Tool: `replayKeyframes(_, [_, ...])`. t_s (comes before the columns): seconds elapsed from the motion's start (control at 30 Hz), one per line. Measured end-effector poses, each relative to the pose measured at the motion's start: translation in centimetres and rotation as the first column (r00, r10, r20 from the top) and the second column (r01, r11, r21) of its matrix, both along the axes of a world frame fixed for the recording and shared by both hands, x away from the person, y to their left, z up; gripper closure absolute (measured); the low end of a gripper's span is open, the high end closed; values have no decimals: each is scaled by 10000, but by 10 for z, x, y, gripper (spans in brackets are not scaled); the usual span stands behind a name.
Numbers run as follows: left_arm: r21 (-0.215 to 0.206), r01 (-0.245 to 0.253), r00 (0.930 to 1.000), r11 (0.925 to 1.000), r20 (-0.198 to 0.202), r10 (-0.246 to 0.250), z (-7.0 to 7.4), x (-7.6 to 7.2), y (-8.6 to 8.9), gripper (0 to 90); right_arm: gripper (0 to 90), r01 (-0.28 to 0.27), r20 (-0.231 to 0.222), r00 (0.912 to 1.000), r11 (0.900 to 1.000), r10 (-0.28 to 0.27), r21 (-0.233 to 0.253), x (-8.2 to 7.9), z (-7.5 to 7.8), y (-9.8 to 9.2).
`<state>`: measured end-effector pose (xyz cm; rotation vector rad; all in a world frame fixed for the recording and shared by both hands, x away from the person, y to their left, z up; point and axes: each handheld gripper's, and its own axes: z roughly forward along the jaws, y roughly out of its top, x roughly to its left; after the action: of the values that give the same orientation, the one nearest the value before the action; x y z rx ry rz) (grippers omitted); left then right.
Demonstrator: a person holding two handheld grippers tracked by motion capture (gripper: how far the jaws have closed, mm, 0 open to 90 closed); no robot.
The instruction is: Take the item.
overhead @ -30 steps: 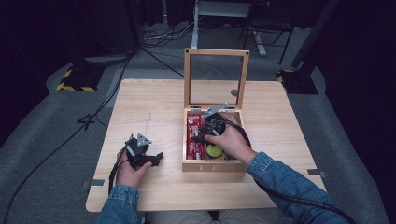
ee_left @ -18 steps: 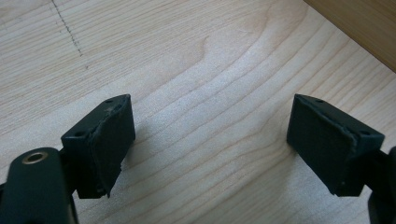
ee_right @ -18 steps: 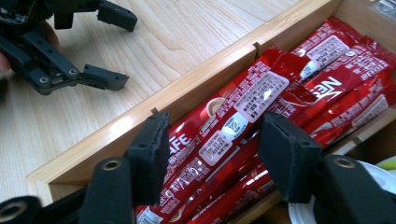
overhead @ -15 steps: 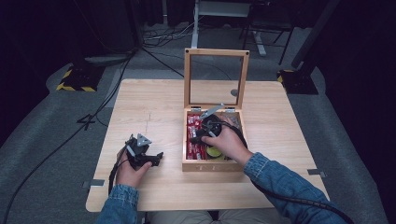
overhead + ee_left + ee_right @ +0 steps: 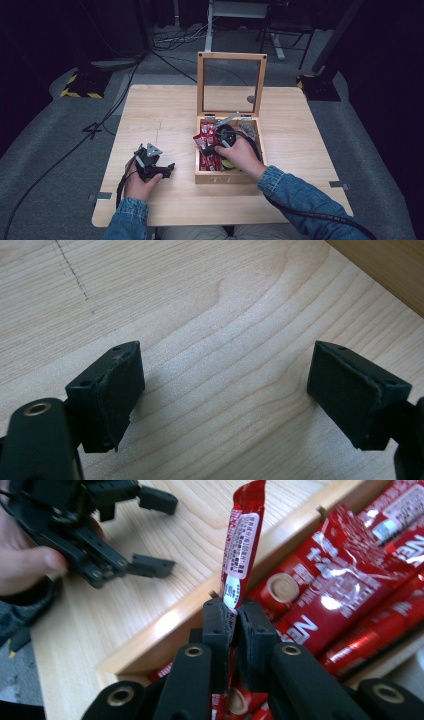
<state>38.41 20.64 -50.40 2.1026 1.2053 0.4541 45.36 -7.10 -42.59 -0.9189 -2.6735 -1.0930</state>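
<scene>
The right claw [image 5: 233, 617] pinches one red sachet [image 5: 241, 540] upright, clear of the packed box [image 5: 227, 176] beneath (easier separating); left claw [image 5: 225, 390] idles wide open, empty.

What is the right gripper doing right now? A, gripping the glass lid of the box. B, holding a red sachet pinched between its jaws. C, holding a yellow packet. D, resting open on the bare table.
B: in the right gripper view the right gripper has its jaws closed on a red sachet that stands up above the wooden box.
</scene>
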Motion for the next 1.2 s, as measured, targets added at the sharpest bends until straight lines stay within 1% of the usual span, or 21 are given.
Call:
replayKeyframes(0.03, [3,2,10000,10000,1,-2,0,0,0,157,844,8,7,10000,9997,-8,249,-1,2,0])
replayKeyframes(0.07, [5,2,10000,10000,-2,-2,0,0,0,157,845,31,-49,10000,9994,-30,347,-2,5,0])
replayKeyframes(0.17, [6,2,10000,10000,-2,-2,0,0,0,157,846,27,35,10000,9977,-30,673,-3,13,-1])
replayKeyframes(0.27, [0,-7,10000,10000,-1,7,0,0,0,157,846,74,190,9998,9960,-92,891,-3,21,-3])
replayKeyframes(0.33, [6,5,10000,10000,3,-5,0,0,0,156,846,128,284,9995,9940,-159,1083,-3,26,-5])
replayKeyframes(0.43, [-29,-13,10000,10000,17,13,0,0,0,156,846,206,297,9992,9899,-250,1402,-2,33,-10])
replayKeyframes(0.6, [-61,-9,10000,10000,-14,9,0,1,0,155,846,325,399,9984,9859,-396,1642,-2,43,-17])
replayKeyframes(0.87, [-51,-10,10000,10000,-14,10,0,1,0,155,845,390,610,9968,9813,-513,1886,-1,57,-29])
replayKeyframes(1.07, [-36,0,10000,10000,-17,0,0,1,0,154,845,592,732,9944,9768,-757,2058,0,67,-45])
replayKeyframes(1.2, [16,-13,10000,10000,-5,13,0,0,0,154,844,732,907,9914,9739,-945,2149,0,74,-58])
